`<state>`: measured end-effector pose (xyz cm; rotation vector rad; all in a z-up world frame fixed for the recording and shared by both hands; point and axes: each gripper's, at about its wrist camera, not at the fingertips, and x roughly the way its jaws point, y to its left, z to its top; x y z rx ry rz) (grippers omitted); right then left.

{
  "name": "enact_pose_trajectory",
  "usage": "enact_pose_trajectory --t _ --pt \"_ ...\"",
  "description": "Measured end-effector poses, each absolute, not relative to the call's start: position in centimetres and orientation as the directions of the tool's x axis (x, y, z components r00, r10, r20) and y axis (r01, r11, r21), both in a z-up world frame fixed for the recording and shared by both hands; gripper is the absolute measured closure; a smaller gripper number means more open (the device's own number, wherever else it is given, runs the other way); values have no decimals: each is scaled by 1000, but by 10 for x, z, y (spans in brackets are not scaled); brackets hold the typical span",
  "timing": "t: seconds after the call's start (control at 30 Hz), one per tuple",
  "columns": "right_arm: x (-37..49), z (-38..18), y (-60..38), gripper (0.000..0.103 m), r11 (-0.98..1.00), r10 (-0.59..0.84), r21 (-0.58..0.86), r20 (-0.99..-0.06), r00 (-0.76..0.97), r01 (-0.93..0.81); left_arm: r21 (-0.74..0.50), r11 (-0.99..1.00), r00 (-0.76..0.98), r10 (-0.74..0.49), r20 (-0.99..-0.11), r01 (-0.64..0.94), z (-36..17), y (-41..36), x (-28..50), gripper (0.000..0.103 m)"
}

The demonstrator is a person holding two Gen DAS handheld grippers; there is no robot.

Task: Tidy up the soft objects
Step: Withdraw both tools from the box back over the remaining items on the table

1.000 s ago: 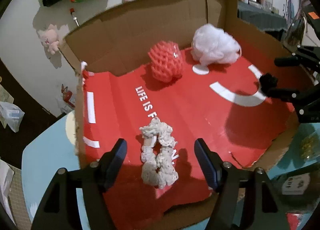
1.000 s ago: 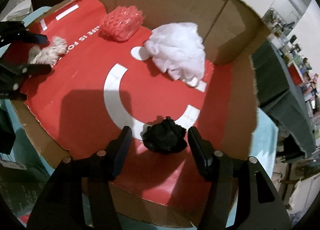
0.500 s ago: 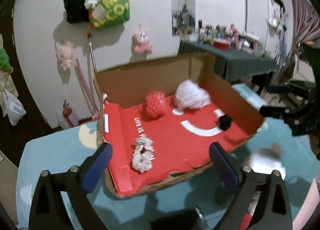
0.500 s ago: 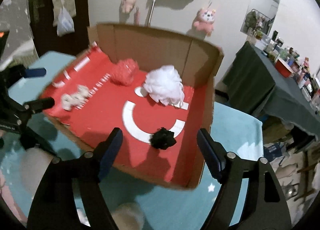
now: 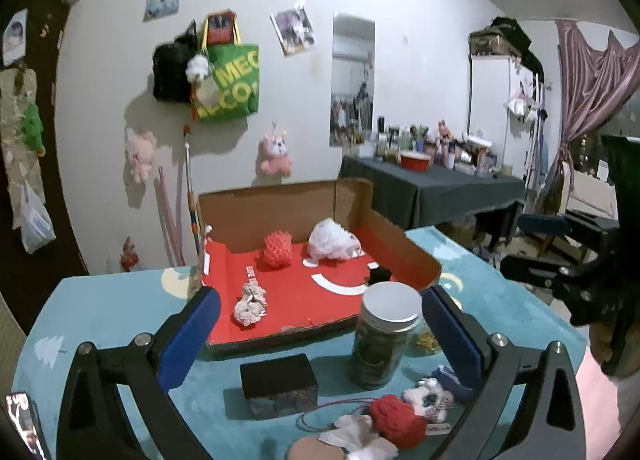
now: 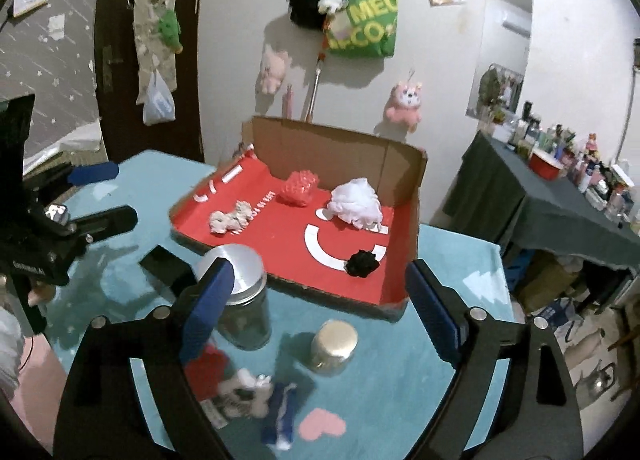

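Observation:
A cardboard box with a red floor stands on the teal table. In it lie a cream scrunchie, a red mesh ball, a white puff and a black scrunchie. The right wrist view shows the same box, cream scrunchie, red ball, white puff and black scrunchie. My left gripper is open and empty, held back from the box. My right gripper is open and empty, also held back.
In front of the box stand a silver-lidded jar, a small gold-lidded jar and a black block. A red yarn ball, a white plush and a blue cloth lie near the table's front edge.
Both grippers have pulled up and back from the box, leaving the cream scrunchie and the black scrunchie lying on its red floor. Jars and front-table items have come into view.

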<state>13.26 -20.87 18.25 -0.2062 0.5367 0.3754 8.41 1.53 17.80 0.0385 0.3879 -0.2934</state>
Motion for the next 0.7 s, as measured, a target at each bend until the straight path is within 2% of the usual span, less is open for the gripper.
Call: enact_pose_trajectory --t 0.2,0.33,0.6,0.7 --pt "78 174 -215 10 929 295 -87 -413 862 -359 -6 964 920 -254 -299 264 168 8 41 0" --pt "57 162 -219 10 943 284 -55 -373 883 -327 -27 968 929 -248 -274 250 156 6 24 0" --pt "30 133 -221 7 968 218 -51 -321 921 -247 -61 975 928 -222 -299 214 129 5 18 0" --pt "25 123 -222 6 972 204 -46 -317 926 -230 -80 975 913 -223 -341 208 117 5 24 0"
